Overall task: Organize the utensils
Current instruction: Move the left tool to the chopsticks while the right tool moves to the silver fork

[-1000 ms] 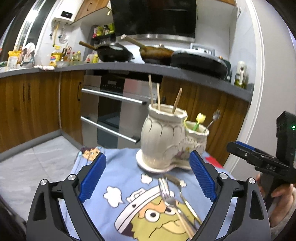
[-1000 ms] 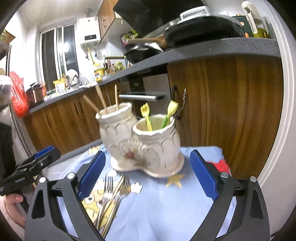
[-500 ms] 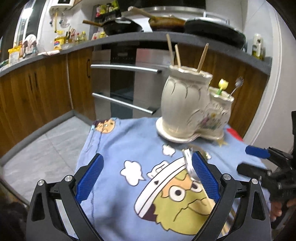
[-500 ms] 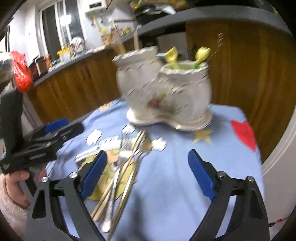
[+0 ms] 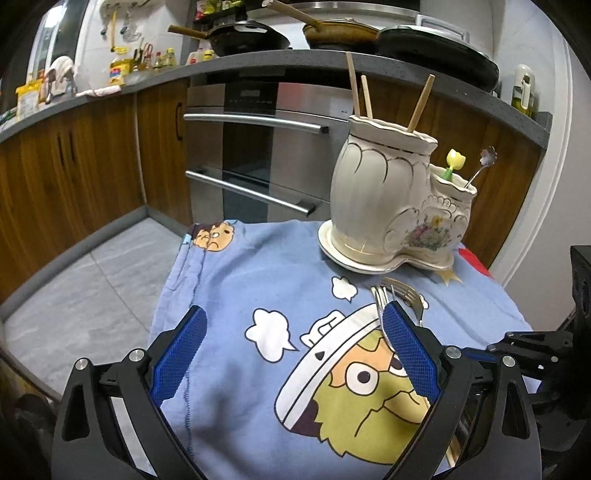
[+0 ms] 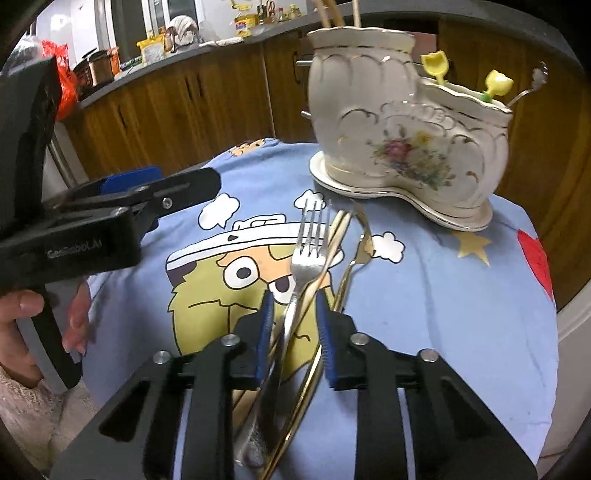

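Note:
A white ceramic two-part utensil holder (image 5: pixel 395 210) (image 6: pixel 399 125) stands at the table's far side, with wooden chopsticks (image 5: pixel 360 92) in the tall part and yellow picks (image 6: pixel 437 66) in the low part. A silver fork (image 6: pixel 308 254) and gold utensils (image 6: pixel 343 236) lie on the blue cartoon cloth (image 5: pixel 258 288). My right gripper (image 6: pixel 293 310) is low over them, jaws narrowed around the fork's handle and a gold utensil; contact is unclear. My left gripper (image 5: pixel 291 332) is open and empty above the cloth, also in the right wrist view (image 6: pixel 159 188). The fork tines (image 5: pixel 391 295) show past its right finger.
The small table stands in a kitchen with wooden cabinets (image 5: pixel 74 155) and a steel oven (image 5: pixel 255 147) behind it. Pans (image 5: pixel 240 33) sit on the counter above. Grey floor (image 5: pixel 85 288) lies left of the table edge. A white door frame (image 5: pixel 550 184) is at right.
Both grippers dropped closer to the cloth. My right gripper moved down over the loose utensils and its jaws closed in from wide open to a narrow gap around the fork handle.

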`<move>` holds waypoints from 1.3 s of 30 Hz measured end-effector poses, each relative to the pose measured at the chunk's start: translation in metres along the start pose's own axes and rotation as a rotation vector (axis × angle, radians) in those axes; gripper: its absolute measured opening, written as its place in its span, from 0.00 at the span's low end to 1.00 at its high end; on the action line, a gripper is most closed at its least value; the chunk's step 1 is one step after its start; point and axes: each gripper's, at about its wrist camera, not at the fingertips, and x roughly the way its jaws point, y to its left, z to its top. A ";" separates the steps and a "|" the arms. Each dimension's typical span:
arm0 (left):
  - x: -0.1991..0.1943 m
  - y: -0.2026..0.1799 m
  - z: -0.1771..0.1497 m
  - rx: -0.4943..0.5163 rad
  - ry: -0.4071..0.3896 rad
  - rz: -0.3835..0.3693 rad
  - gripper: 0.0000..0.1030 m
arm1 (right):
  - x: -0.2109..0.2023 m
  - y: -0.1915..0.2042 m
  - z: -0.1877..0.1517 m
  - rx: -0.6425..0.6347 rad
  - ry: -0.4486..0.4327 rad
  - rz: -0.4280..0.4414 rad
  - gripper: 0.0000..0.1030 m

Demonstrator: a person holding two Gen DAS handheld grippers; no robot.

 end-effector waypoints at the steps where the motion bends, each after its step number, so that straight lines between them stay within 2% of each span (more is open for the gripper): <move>1: 0.000 0.000 0.000 0.003 -0.002 -0.001 0.92 | 0.003 0.001 0.000 -0.007 0.010 -0.013 0.17; 7: 0.000 -0.001 0.000 0.002 -0.003 -0.001 0.92 | 0.010 0.001 0.004 -0.008 0.021 -0.014 0.09; 10: 0.000 0.000 0.001 0.001 -0.001 -0.001 0.92 | 0.006 -0.002 0.004 0.014 0.012 0.020 0.08; 15: 0.000 0.001 0.000 0.000 0.006 0.007 0.92 | -0.019 -0.011 0.004 0.041 -0.057 0.022 0.07; 18: 0.000 0.000 0.000 -0.019 0.020 0.003 0.92 | -0.040 -0.021 -0.002 0.061 -0.101 -0.017 0.05; 21: 0.000 -0.008 -0.003 -0.035 0.062 -0.034 0.92 | -0.051 -0.035 -0.006 0.092 -0.097 -0.018 0.05; 23: 0.003 -0.022 -0.008 -0.009 0.105 -0.046 0.91 | -0.051 -0.042 -0.008 0.094 -0.084 -0.031 0.05; 24: 0.004 -0.028 -0.010 -0.002 0.120 -0.052 0.88 | -0.050 -0.045 -0.010 0.098 -0.078 -0.040 0.06; 25: 0.006 -0.034 -0.013 0.005 0.142 -0.066 0.79 | -0.049 -0.049 -0.013 0.107 -0.073 -0.035 0.06; 26: 0.008 -0.038 -0.014 0.009 0.161 -0.076 0.75 | -0.048 -0.050 -0.014 0.116 -0.070 -0.023 0.06; 27: 0.011 -0.044 -0.016 0.013 0.189 -0.086 0.67 | -0.048 -0.055 -0.015 0.133 -0.070 -0.002 0.06; 31: 0.018 -0.064 -0.020 0.053 0.259 -0.081 0.50 | -0.055 -0.068 -0.022 0.173 -0.067 0.039 0.06; 33: 0.020 -0.069 -0.021 0.062 0.281 -0.081 0.44 | -0.060 -0.074 -0.024 0.180 -0.069 0.052 0.06; 36: 0.027 -0.077 -0.025 0.075 0.323 -0.091 0.41 | -0.065 -0.080 -0.026 0.185 -0.063 0.067 0.06; 39: 0.031 -0.084 -0.029 0.099 0.344 -0.064 0.40 | -0.069 -0.085 -0.026 0.180 -0.056 0.071 0.06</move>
